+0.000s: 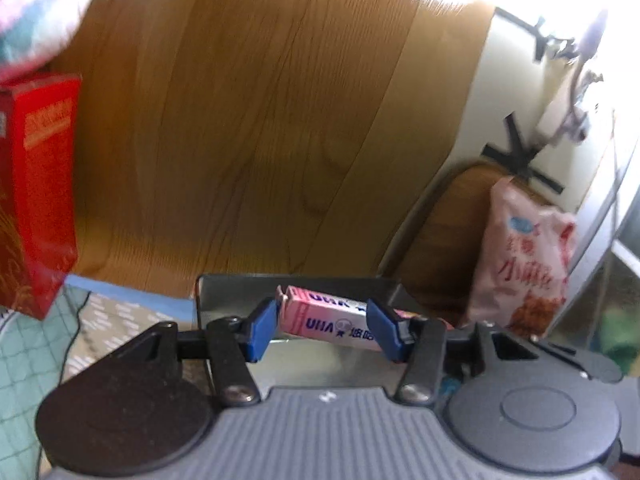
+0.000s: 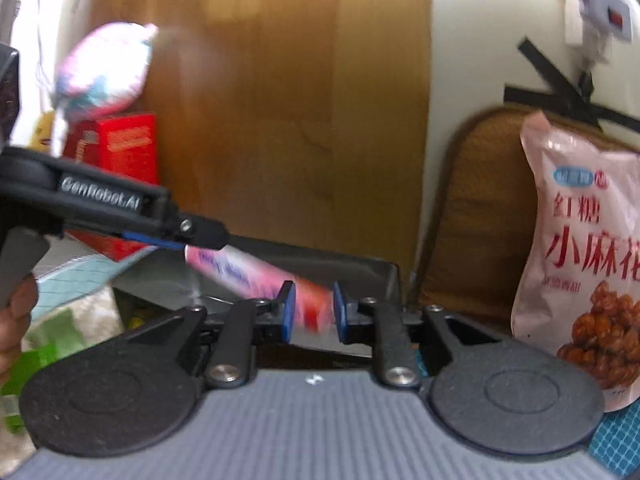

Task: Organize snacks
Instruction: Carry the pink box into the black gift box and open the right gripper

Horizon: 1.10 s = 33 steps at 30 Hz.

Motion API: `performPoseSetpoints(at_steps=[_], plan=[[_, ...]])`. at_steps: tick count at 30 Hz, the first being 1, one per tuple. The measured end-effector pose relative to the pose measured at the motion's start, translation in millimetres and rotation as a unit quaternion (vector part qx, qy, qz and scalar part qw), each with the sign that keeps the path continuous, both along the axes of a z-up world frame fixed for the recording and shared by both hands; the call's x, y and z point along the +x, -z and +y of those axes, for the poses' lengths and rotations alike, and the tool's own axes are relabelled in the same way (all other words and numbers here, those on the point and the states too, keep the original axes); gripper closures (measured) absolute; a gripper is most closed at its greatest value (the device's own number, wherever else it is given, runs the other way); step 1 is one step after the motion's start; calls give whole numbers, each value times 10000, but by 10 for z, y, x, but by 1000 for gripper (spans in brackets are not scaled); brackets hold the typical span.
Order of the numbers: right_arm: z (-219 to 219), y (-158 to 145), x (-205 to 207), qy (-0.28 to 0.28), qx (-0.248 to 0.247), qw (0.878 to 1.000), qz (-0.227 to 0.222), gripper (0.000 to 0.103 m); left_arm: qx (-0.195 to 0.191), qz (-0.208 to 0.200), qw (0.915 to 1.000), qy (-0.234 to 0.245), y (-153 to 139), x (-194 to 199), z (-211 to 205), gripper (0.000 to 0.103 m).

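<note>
Pink candy box (image 1: 320,316) clamped at one end by left tool (image 1: 322,330), other end by right tool (image 2: 314,312), above metal tray (image 2: 360,268); pink snack bag (image 2: 580,248) right of tray

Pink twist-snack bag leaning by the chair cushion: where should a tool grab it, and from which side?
Take the pink bag at its flat sealed top edge, coming from above with the jaws across its thickness. It stands upright against the cushion, so the top is free, while the body looks puffy and likely to slip. Both tools currently hold the pink candy box.
</note>
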State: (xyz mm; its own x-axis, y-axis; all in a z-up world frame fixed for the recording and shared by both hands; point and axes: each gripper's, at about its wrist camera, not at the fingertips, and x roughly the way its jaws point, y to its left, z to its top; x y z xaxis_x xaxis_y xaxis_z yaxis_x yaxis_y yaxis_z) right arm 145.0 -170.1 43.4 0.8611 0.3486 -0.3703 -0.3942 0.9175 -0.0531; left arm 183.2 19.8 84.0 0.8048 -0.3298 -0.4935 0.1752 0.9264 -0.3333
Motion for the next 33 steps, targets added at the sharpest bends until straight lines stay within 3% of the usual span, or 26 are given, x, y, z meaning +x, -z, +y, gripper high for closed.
performPoseSetpoints(at_steps=[2,6,10,13,16,20,24,28,31,33], plan=[[-64,12,-48,103,125,9999,6,67,171,66,9997,-149,82,40,-56,46],[-316,-23,-171,236,912,9953,243,66,120,48,9995,-289,126,-93,-41,41],[-466,49,-289,99,1620,9834,813,60,-97,-269,9986,-445,55,-484,92,37],[-398,157,-350,289,1595,9813,1040,60,-41,-508,9973,-525,35,-813,158,32],[-314,258,-312,144,1725,9742,1445,60,25,-538,9971,-541,83,-1081,214,32],[-143,363,-159,68,1520,9702,1883,50,377,-647,9954,-590,138,-1387,241,32],[-195,331,-211,-167,1812,9536,2400,51,618,-735,9939,-533,163,-1604,240,28],[-171,257,-623,-470,1488,9624,2224,49,658,-779,9937,-466,199,-1793,304,27],[-149,224,-905,-644,1578,9614,2160,49,669,-811,9933,-477,230,-1893,329,25],[-212,238,-1145,-680,1647,9632,2014,44,640,-794,9937,-476,253,-1926,351,25]])
